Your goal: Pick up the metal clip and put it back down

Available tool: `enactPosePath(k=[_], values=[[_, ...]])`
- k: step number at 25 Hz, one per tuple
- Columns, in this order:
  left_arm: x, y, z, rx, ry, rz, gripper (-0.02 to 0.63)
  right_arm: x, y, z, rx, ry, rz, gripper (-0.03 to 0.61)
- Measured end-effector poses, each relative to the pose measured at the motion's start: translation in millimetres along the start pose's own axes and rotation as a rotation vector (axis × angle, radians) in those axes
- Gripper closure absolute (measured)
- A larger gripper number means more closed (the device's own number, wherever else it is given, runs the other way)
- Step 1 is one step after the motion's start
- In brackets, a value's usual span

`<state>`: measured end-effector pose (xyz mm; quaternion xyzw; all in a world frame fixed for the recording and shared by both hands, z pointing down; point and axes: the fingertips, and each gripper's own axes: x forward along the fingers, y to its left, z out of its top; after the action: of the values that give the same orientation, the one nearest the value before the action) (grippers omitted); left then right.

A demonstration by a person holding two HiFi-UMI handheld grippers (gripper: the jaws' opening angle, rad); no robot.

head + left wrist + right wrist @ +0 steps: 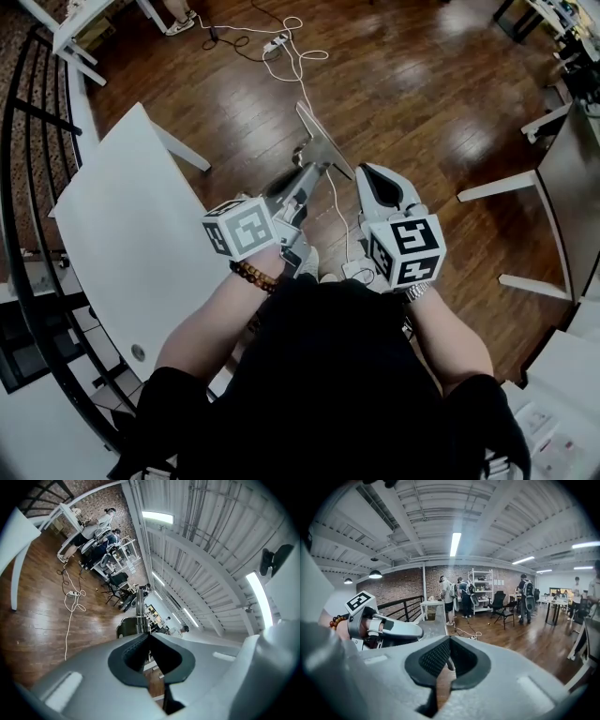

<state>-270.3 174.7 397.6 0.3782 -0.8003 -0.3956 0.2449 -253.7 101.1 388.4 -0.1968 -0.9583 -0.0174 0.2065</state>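
Both grippers are raised in front of me over the wooden floor. The metal clip (323, 145) is a flat, shiny grey piece that sticks up and forward out of my left gripper (307, 172), whose jaws are shut on its lower end. In the left gripper view the clip (139, 611) shows edge-on as a thin strip rising from the closed tips of the left gripper (149, 634). My right gripper (367, 172) is close beside it, to the right, shut with nothing in it. The right gripper view shows the closed tips of the right gripper (450, 638), and the clip (435, 624) beyond them.
A white table (131, 225) stands at my left, with a black railing (28, 178) beyond it. A power strip and white cable (281, 47) lie on the floor ahead. More table legs (506, 187) are at the right. Several people stand far off by shelves (461, 595).
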Motion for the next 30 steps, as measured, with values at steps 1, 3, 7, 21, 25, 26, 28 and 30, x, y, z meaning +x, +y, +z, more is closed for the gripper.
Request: enactPosePath(k=[1,3,7,21,25,26,28,30], values=[[0.5,1.1,-0.7,-0.004,0.001,-0.005,0.588,1.1,1.0,0.2,-0.005,0.004,-0.003,0.586],[1.1,2.0,-2.2,-0.011,0.002,-0.015,0.588,2.9,3.6,1.2,-0.019,0.014,-0.006,0.586],[1.9,6.6,-3.8,-0.019,-0.001,-0.023,0.588,6.3,5.6,3.2,-0.046,0.034,-0.013,0.586],[86.8,1.0,-19.2,-0.007,0.062,-0.088,0.588,13.1,-71.5,4.5,-0.024,0.012,-0.084,0.586],[127.0,-7.3,-34.0,-0.001,0.101,-0.08,0.588,10.4,-119.1,-1.4,0.02,0.004,-0.096,0.586],[136.9,-10.5,-39.3,0.0,0.112,-0.074,0.588,7.8,-130.8,-2.5,0.032,-0.001,-0.096,0.586],[162.2,-22.2,-48.7,0.01,0.132,-0.07,0.588,0.0,-159.2,-2.8,0.051,-0.01,-0.099,0.586],[195.7,-40.9,-57.5,0.026,0.149,-0.085,0.588,-11.7,-196.0,-1.0,0.066,-0.022,-0.113,0.586]])
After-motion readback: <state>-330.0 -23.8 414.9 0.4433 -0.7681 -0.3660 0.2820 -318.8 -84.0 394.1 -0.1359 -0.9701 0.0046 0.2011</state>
